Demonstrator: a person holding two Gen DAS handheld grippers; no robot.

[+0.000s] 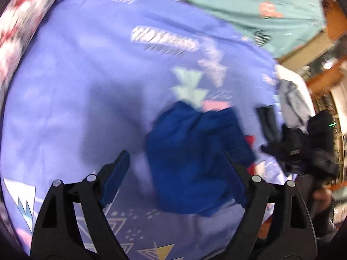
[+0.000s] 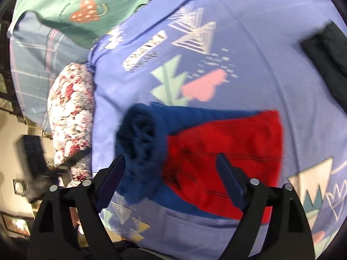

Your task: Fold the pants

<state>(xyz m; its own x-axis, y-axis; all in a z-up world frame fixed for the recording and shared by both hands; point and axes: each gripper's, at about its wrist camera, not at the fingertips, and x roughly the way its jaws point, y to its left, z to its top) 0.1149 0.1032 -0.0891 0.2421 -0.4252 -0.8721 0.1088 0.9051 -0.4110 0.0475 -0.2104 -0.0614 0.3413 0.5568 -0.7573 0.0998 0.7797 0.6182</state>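
Note:
The pants [image 1: 190, 156] are blue and red and lie folded in a compact bundle on a lilac patterned bedsheet [image 1: 86, 86]. In the right wrist view the pants [image 2: 221, 158] show a red panel on top, with a bunched blue part at the left end. My left gripper [image 1: 174, 161] is open and hovers just above the blue bundle, holding nothing. My right gripper [image 2: 171, 162] is open above the pants, its fingers [image 2: 227, 179] straddling the blue bunch and the red panel. Both views are blurred by motion.
A green quilt [image 2: 65, 6] and a floral pillow [image 2: 71, 117] lie at the bed's far side. A dark garment [image 2: 327, 58] lies on the sheet at the right. In the left wrist view a pile of dark and grey clothes [image 1: 303, 138] sits at the bed's edge.

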